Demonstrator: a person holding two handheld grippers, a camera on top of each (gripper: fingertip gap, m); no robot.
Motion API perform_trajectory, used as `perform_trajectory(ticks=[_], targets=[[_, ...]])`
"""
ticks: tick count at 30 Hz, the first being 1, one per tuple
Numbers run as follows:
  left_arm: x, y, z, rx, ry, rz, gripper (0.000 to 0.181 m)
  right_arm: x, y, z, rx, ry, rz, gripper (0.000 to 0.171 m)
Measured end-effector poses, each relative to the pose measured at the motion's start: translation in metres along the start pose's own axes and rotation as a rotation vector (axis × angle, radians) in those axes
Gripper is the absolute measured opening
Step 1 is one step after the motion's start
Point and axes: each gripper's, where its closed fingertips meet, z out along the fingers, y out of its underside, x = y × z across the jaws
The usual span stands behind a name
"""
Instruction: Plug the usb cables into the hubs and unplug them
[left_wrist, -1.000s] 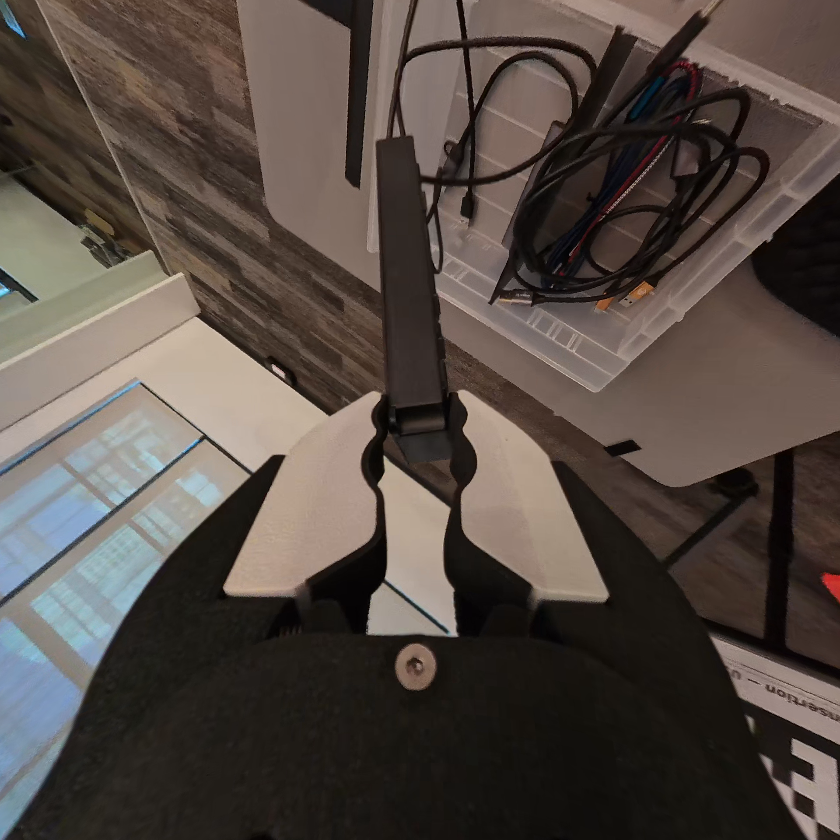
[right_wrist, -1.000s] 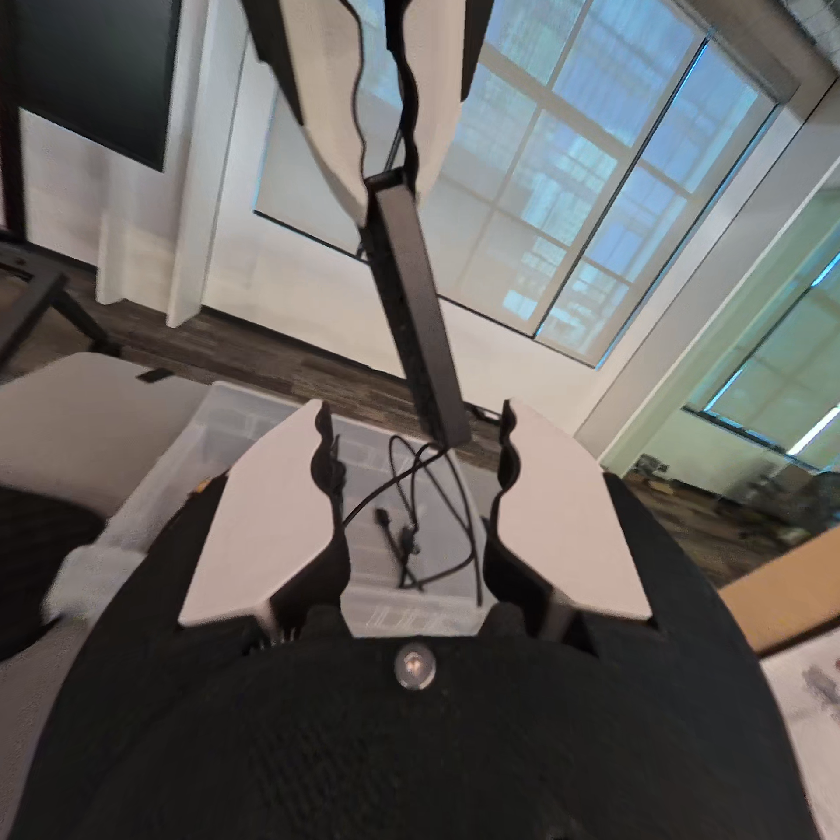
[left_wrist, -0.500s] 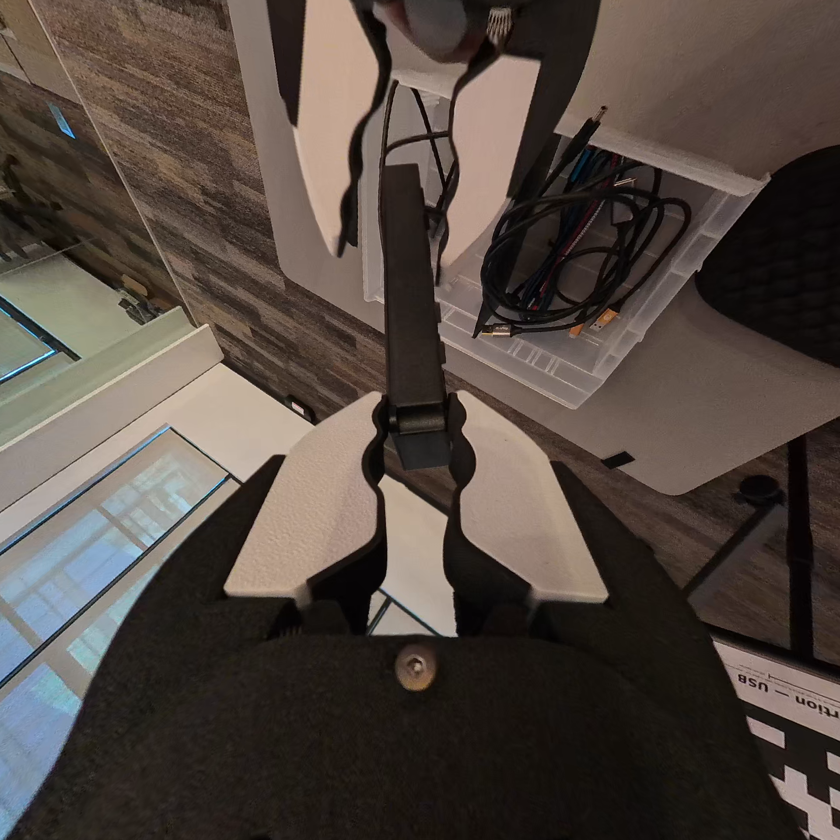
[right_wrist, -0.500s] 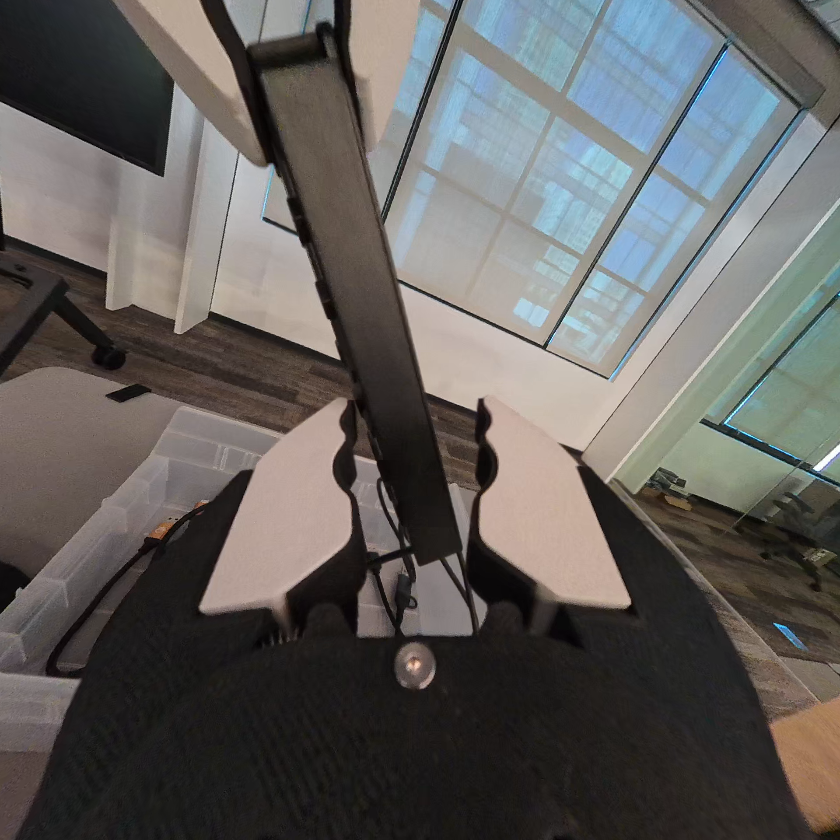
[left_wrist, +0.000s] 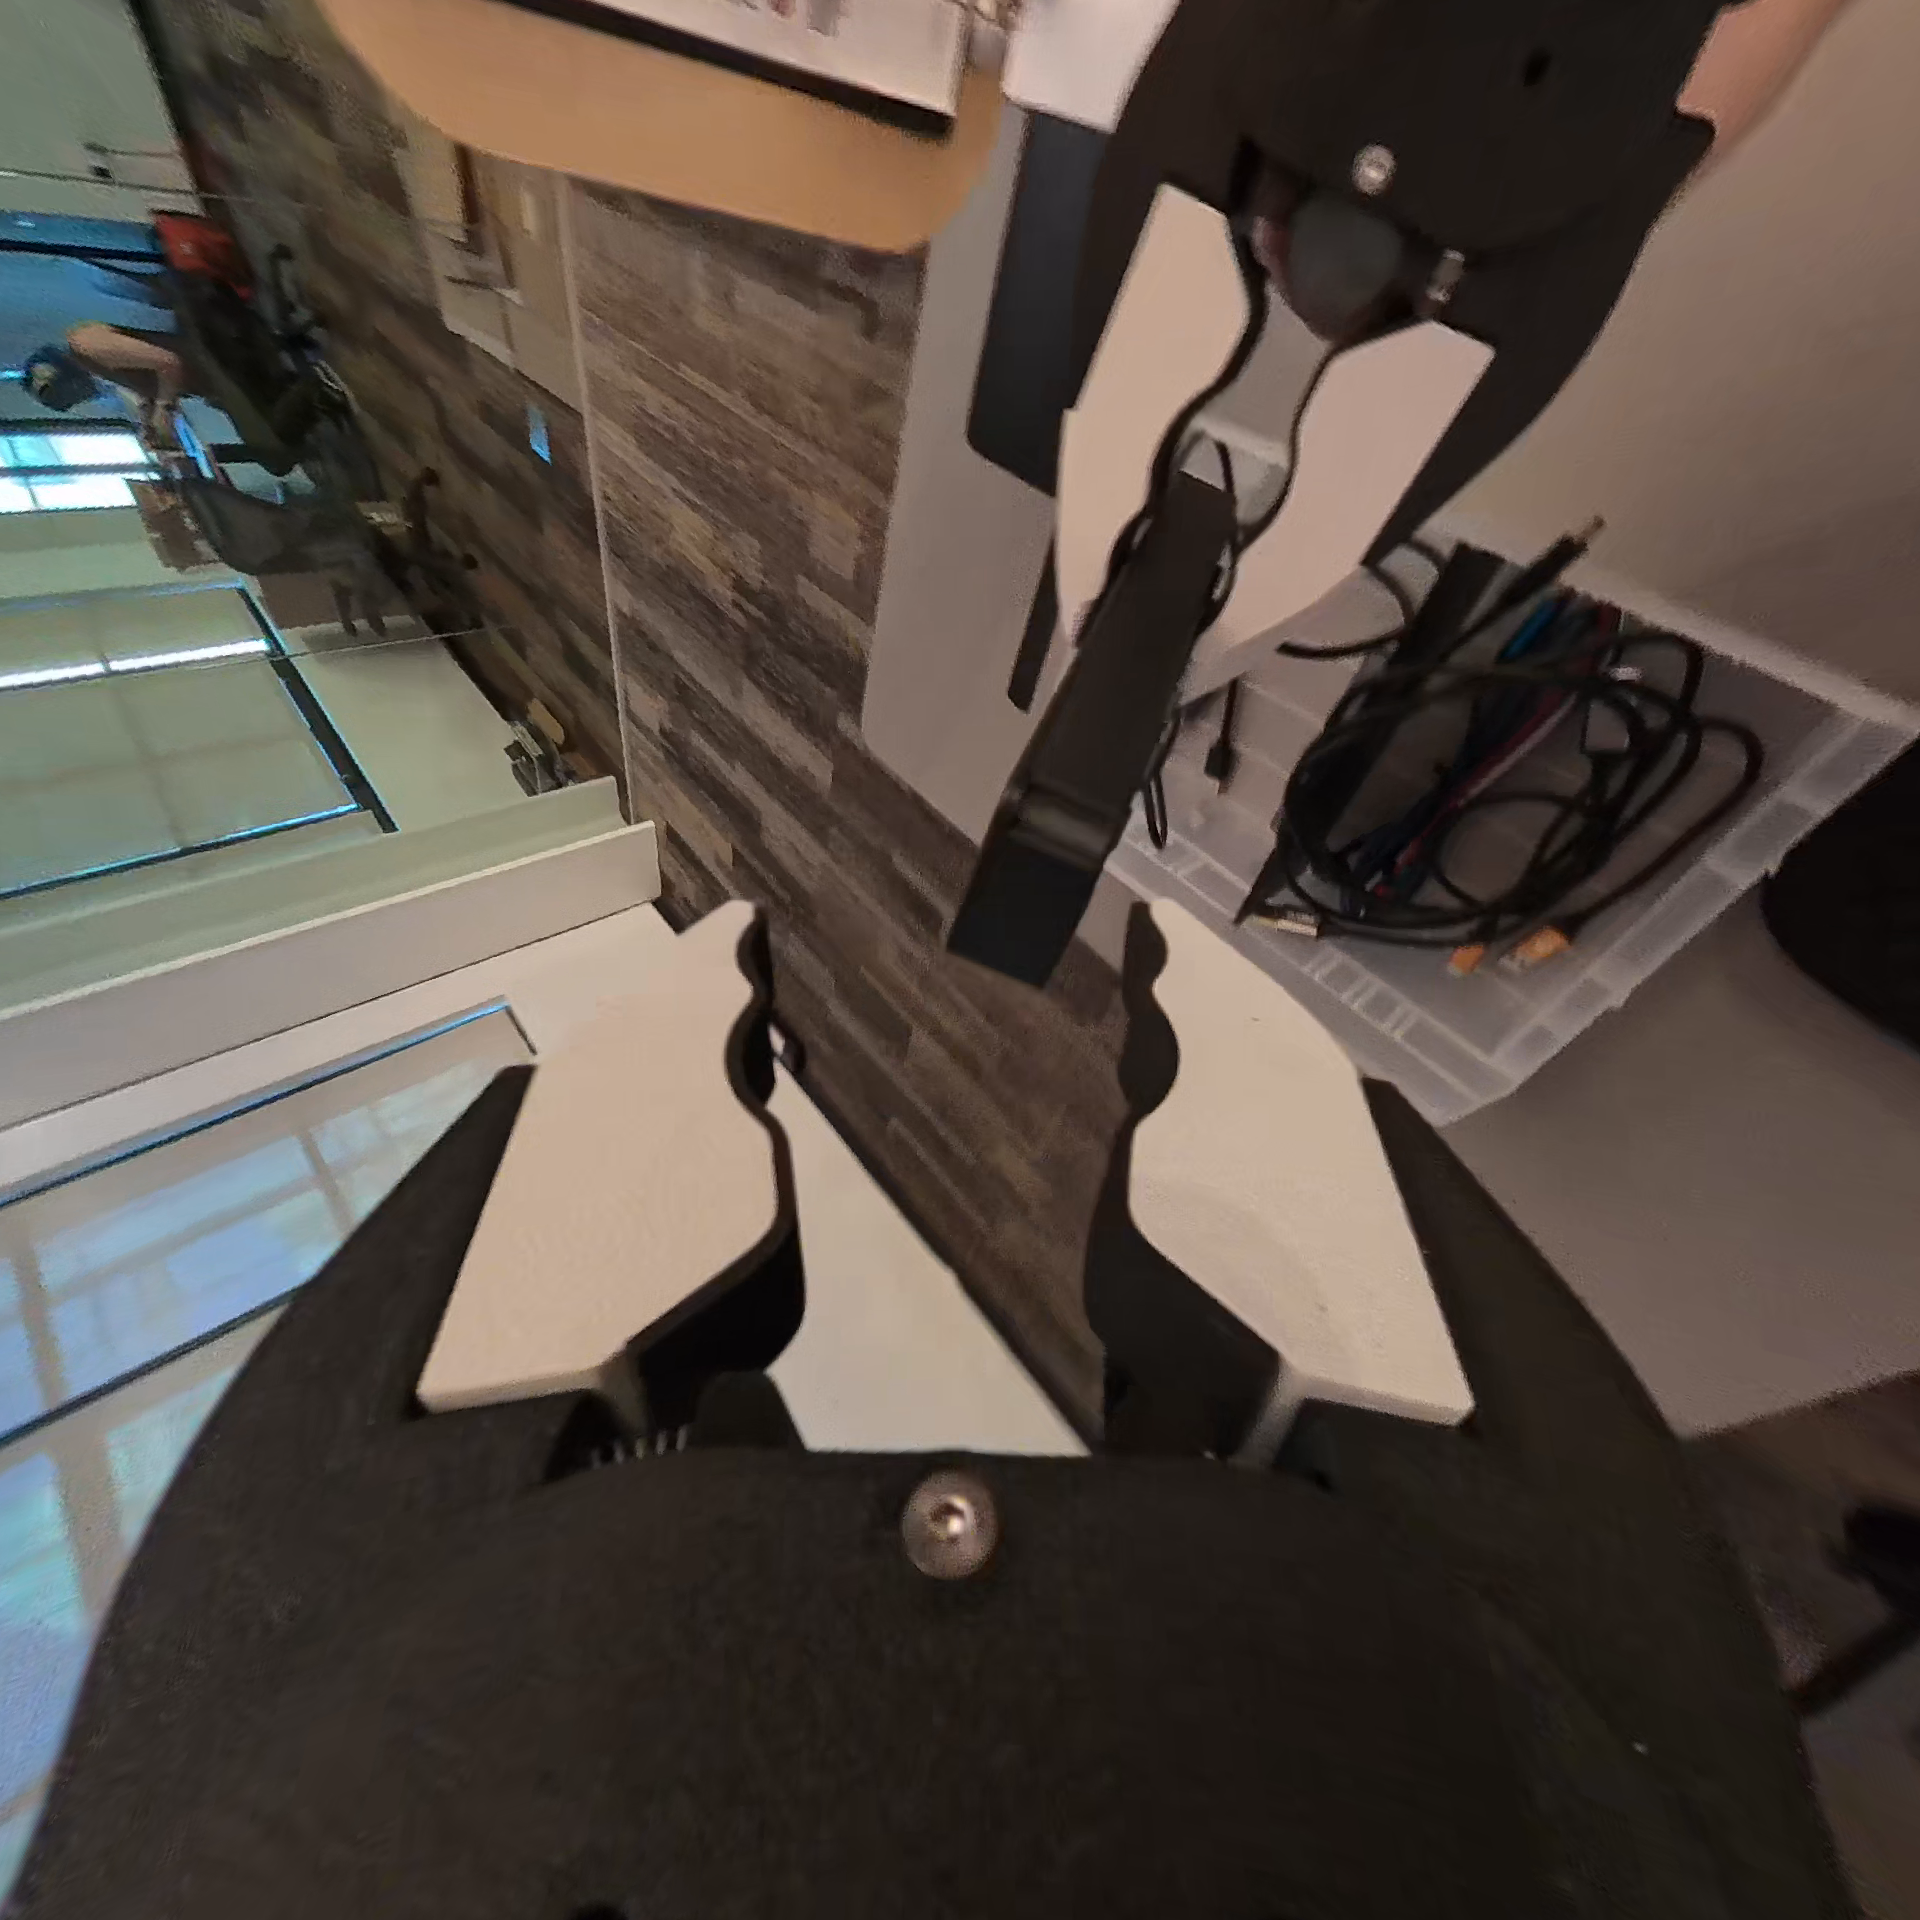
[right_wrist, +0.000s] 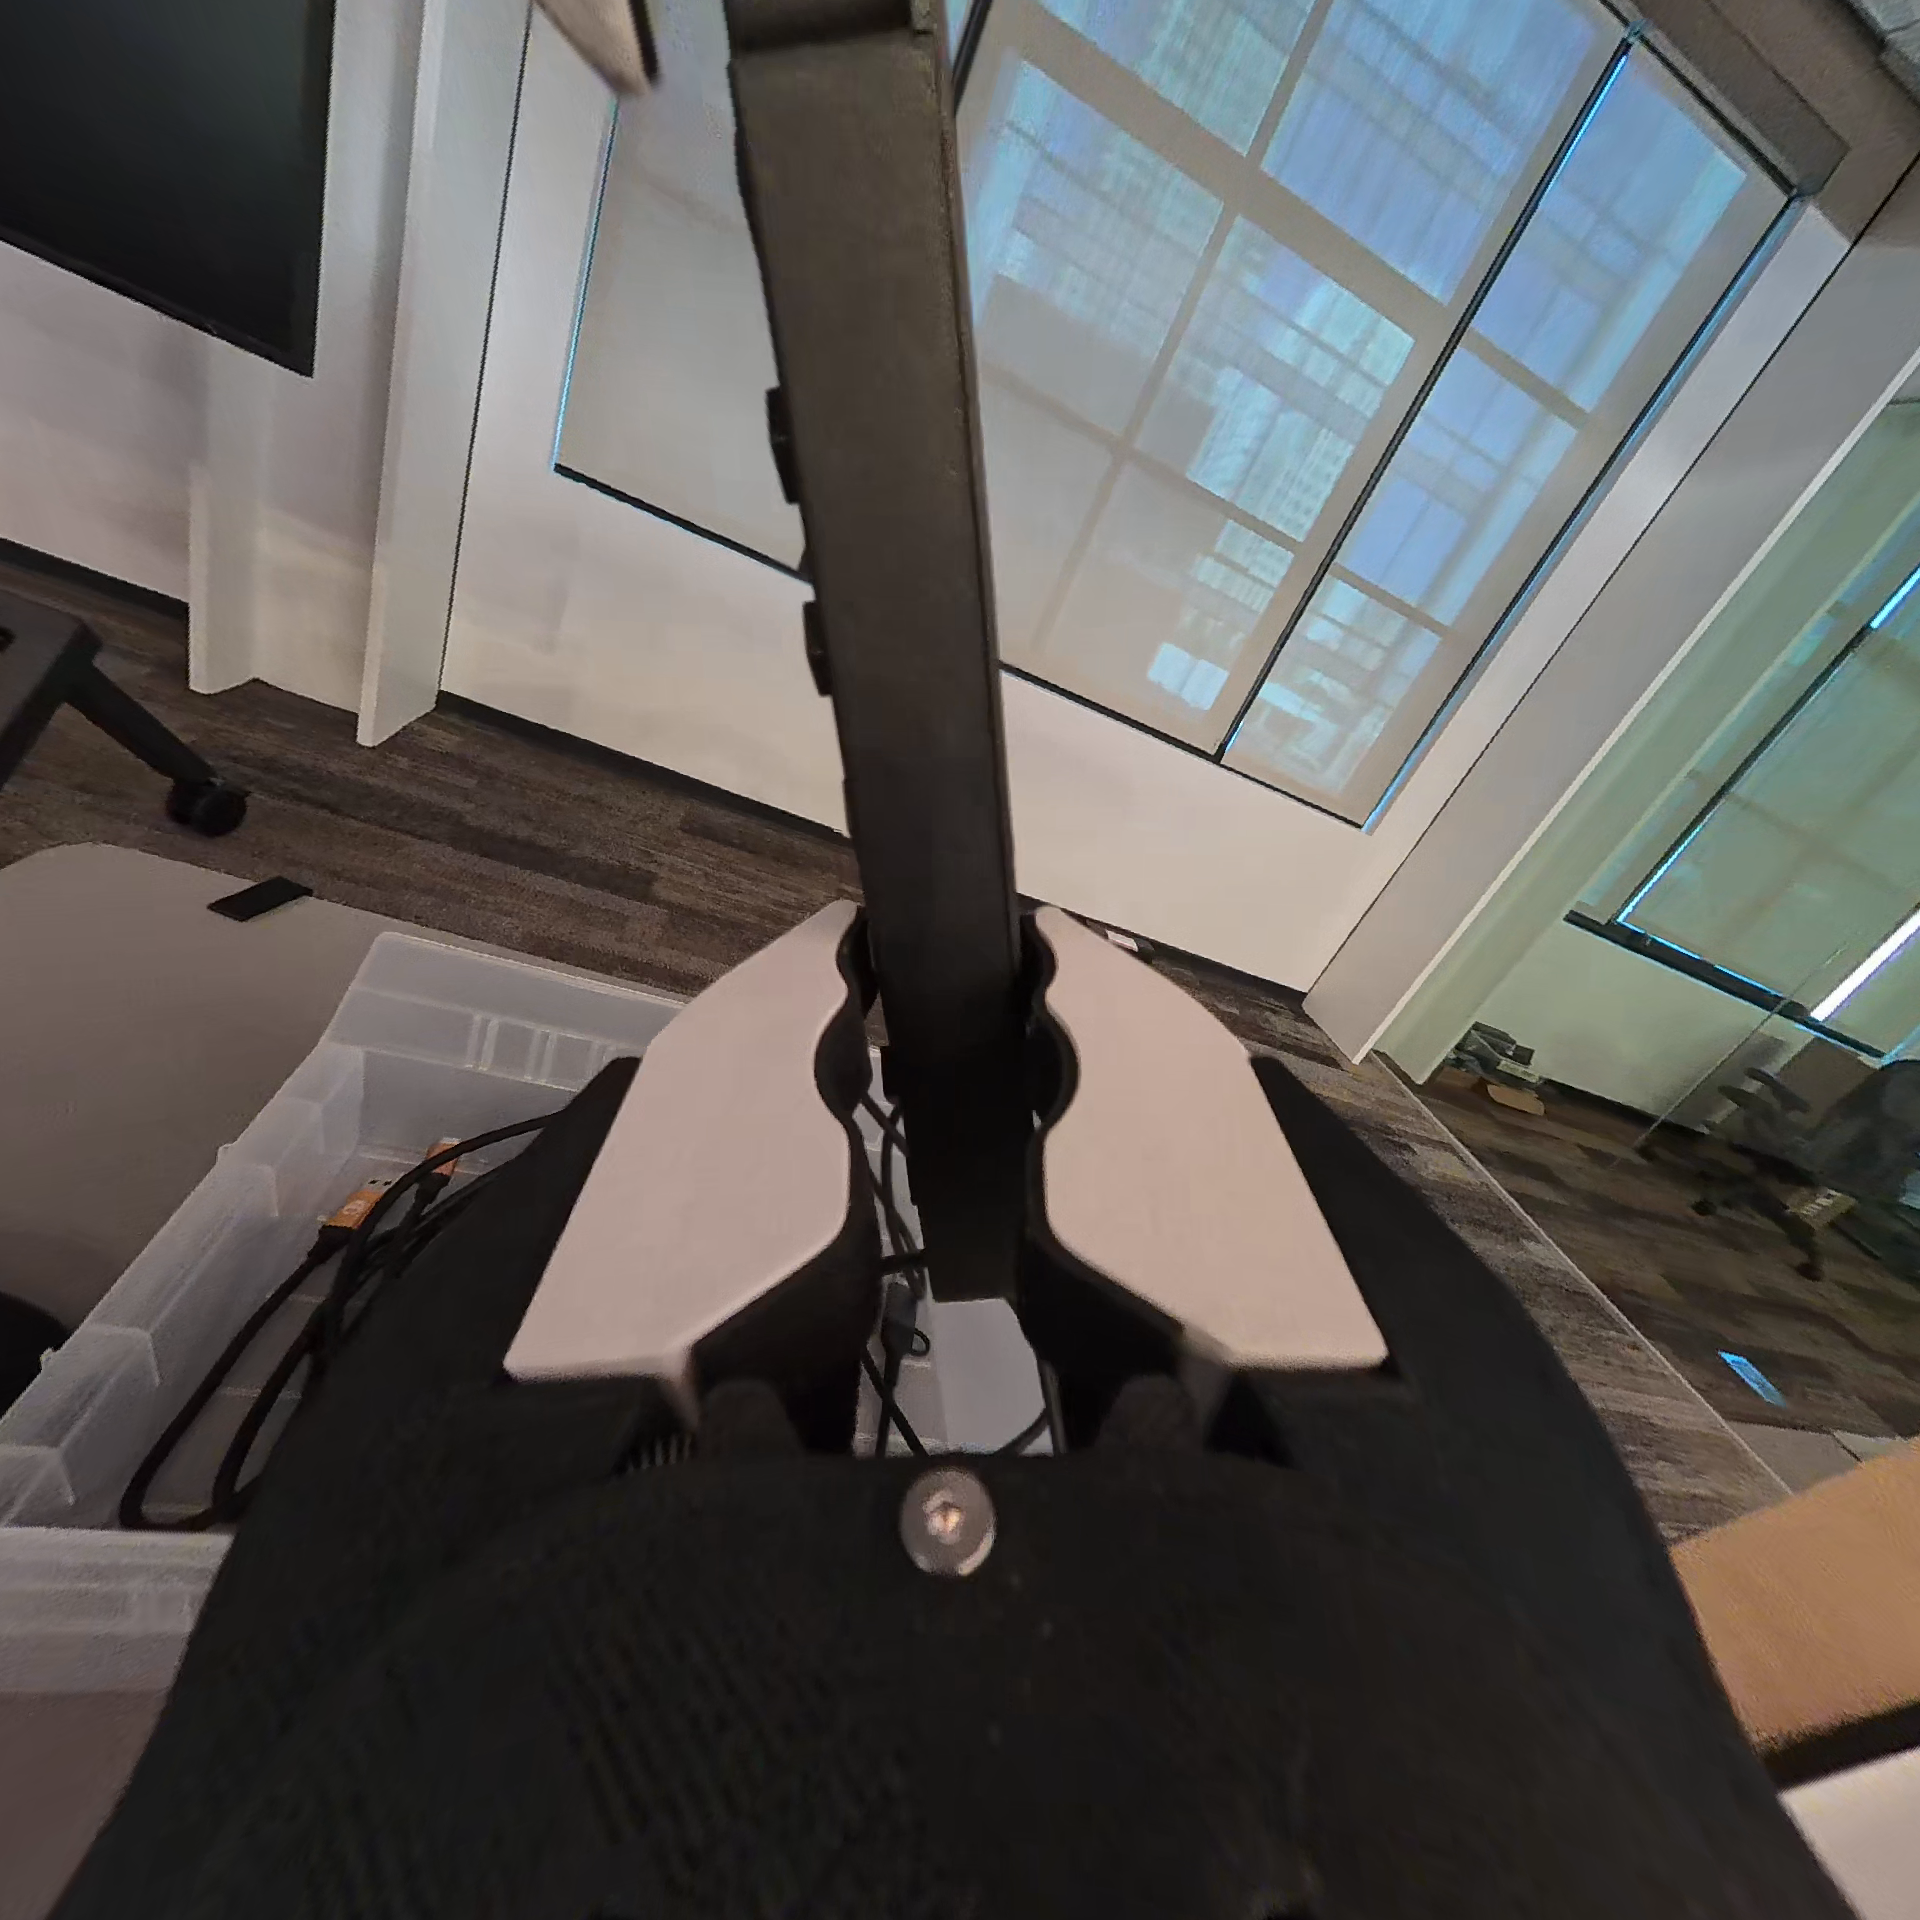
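Holding the hub (right_wrist: 914, 727) in my right gripper (right_wrist: 943, 935), fingers clamped on its lower part; the tail end of the bar runs down between the fingers toward the palm. The bar's long axis lies along my right gripper's forward axis, rising up and away toward the window (right_wrist: 1299, 416). Small bumps, likely ports or buttons, show on its left edge; I cannot tell which.

My left gripper (left_wrist: 940, 935) stands spread apart and holds nothing. In the left wrist view the hub (left_wrist: 1101, 748) hangs just ahead of the left fingertips, its near end between and slightly beyond them, not touching either finger. From this side the bar leans away to the upper right, its far end pinched in the right gripper (left_wrist: 1236, 499) opposite.

Cables (left_wrist: 1507, 790) lie coiled in the clear plastic bin (left_wrist: 1455, 1029) on the pale table (left_wrist: 1714, 1195), below and to the right of the hub in the left view. Orange-tipped plugs sit at the bin's near edge. None is plugged into the held hub that I can see; a thin black lead trails from the hub's clamped end.

Judgement: hub is steadied by the right side, so the free left gripper is the one to fetch a plug. The bin lies right of and beyond the left fingertips, so the reach goes past the hub's near end.
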Motion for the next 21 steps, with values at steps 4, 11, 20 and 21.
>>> perform_trajectory(ticks=[4, 11, 20, 21], targets=[[-0.008, 0.017, -0.012, 0.150, 0.002, -0.184, 0.080, 0.013, -0.011, -0.009, 0.034, 0.024, 0.058, 0.027], [0.047, 0.041, 0.063, 0.422, 0.261, -0.548, 0.065, 0.045, -0.070, -0.030, 0.128, 0.070, 0.118, 0.026], [0.077, -0.017, 0.107, 0.817, 0.567, -0.804, 0.062, 0.073, -0.147, -0.033, 0.048, 0.121, 0.004, 0.026], [0.075, -0.023, 0.101, 0.858, 0.601, -0.814, 0.061, 0.076, -0.154, -0.033, 0.039, 0.132, -0.005, 0.026]])
